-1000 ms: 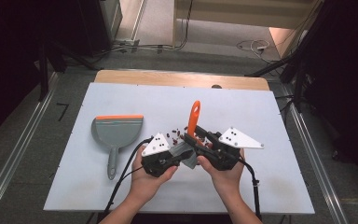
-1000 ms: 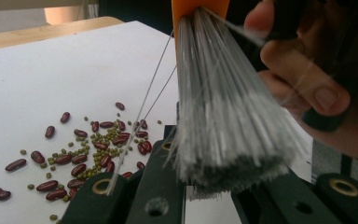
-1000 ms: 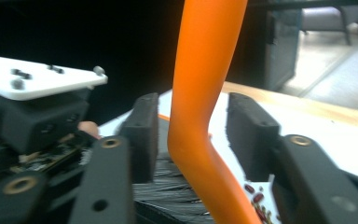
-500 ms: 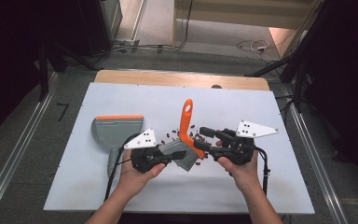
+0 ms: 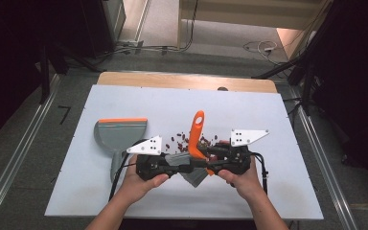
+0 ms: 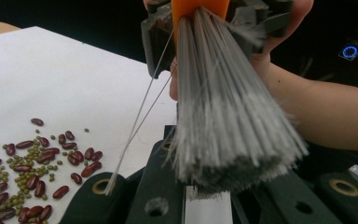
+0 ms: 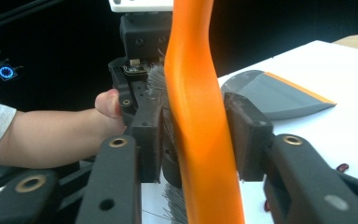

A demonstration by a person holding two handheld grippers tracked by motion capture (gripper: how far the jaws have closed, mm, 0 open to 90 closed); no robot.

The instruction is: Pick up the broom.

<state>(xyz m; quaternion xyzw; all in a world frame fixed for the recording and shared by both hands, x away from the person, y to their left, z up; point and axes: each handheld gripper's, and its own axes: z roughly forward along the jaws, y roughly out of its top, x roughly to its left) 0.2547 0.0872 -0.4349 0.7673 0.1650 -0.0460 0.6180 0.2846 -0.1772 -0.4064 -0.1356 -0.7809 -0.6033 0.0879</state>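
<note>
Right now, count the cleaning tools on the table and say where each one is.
2. The dustpan lies on the table's left side, untouched. The brush is at the centre, handle clamped in the right claw, bristles at the left claw.

Brush (image 5: 197, 143) head half hidden behind grippers, high view. Dustpan (image 5: 120, 140) handle end under left gripper (image 5: 184, 165) plate. Beans (image 6: 32, 168) cut by frame edge; left jaw gap masked by bristles.
</note>
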